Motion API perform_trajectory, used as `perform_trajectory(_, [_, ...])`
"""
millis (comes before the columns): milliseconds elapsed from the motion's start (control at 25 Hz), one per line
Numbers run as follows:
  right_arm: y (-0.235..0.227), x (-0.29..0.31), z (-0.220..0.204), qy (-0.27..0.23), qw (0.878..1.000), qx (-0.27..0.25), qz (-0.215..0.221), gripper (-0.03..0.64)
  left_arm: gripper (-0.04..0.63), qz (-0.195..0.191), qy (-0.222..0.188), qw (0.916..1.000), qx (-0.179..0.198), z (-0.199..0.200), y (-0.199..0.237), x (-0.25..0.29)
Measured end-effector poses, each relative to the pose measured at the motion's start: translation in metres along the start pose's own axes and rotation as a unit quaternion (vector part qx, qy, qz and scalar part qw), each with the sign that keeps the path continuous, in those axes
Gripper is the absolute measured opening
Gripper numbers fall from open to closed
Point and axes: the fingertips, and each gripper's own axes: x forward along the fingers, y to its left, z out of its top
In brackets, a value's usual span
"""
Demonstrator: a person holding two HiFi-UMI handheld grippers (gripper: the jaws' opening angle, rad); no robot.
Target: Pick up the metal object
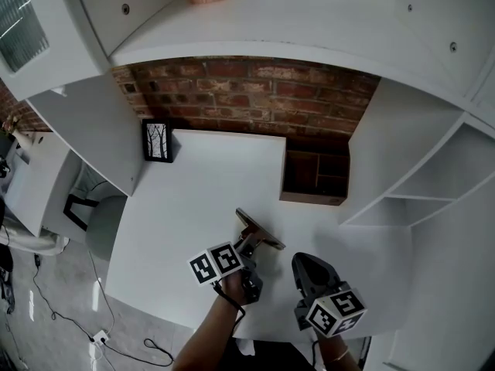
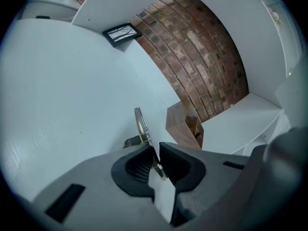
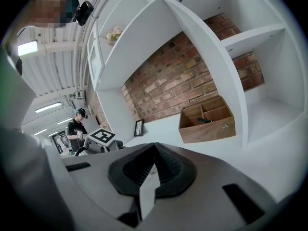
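Left gripper (image 2: pixel 155 152) pinches the metal piece (image 2: pixel 140 123) by its near edge; lifting may let it slip. Right gripper (image 3: pixel 154 147) is pressed together, empty.

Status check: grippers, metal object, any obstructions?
Left gripper shut on metal object. Right gripper shut, empty. Object near white table's front. Wooden box stands apart, nothing blocking.

White tabletop (image 1: pixel 201 199) bearing a flat brass-coloured metal object (image 1: pixel 263 233), its near end at the left gripper (image 1: pixel 249 244); right gripper (image 1: pixel 304 266) alongside; brown wooden compartment box (image 1: pixel 313 178) behind.
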Motion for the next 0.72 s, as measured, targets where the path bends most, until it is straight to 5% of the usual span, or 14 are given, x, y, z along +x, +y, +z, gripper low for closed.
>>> perform_trajectory(280, [0.002, -0.006, 0.002, -0.003, 1.000, -0.003, -0.006, 0.005, 0.014, -0.035, -0.003, 0.9994, -0.002, 0.003, -0.019, -0.004])
perform_trajectory(520, [0.008, -0.012, 0.004, -0.012, 1.000, -0.005, -0.009, 0.005, 0.011, -0.044, -0.014, 0.9953, 0.085, 0.012, -0.045, -0.019])
perform_trajectory(720, [0.013, -0.018, 0.013, -0.029, 0.999, -0.012, -0.014, 0.005, 0.011, -0.040, -0.041, 0.9804, 0.188, 0.026, -0.070, -0.047])
